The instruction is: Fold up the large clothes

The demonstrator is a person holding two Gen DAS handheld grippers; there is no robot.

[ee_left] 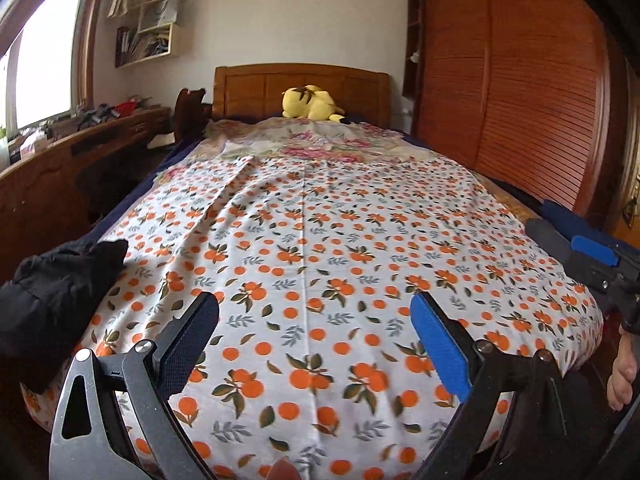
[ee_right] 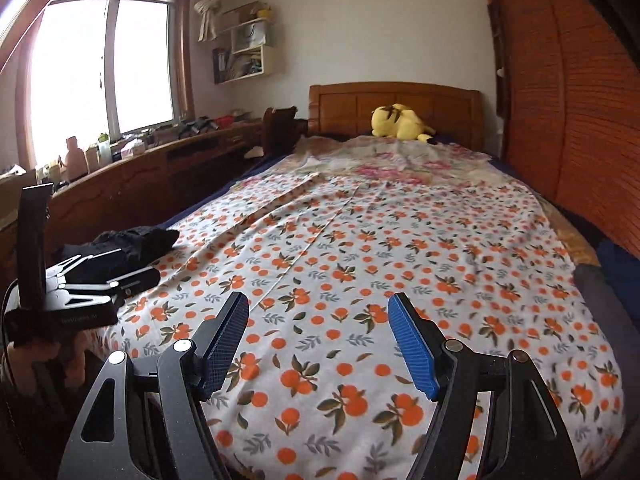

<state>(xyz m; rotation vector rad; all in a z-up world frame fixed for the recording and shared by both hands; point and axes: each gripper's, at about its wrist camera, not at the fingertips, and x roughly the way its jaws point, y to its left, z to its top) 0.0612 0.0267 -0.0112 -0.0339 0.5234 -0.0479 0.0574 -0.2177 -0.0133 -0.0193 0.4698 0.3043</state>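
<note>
Your left gripper (ee_left: 316, 344) hangs with its 2 blue-padded fingers spread wide, holding nothing, just above the near end of the white orange-print cotton sheet (ee_left: 320, 248). Your right gripper (ee_right: 318, 342) is the same: wide apart, empty, over that sheet's near end. Just left of your left gripper, the crumpled black garment (ee_left: 56, 288) lies on the sheet's edge, untouched. Further ahead of both grippers, a pink floral cloth (ee_left: 320, 144) covers the bed, then a yellow plush toy (ee_left: 310, 103) lies against the brown wooden headboard (ee_left: 256, 88).
</note>
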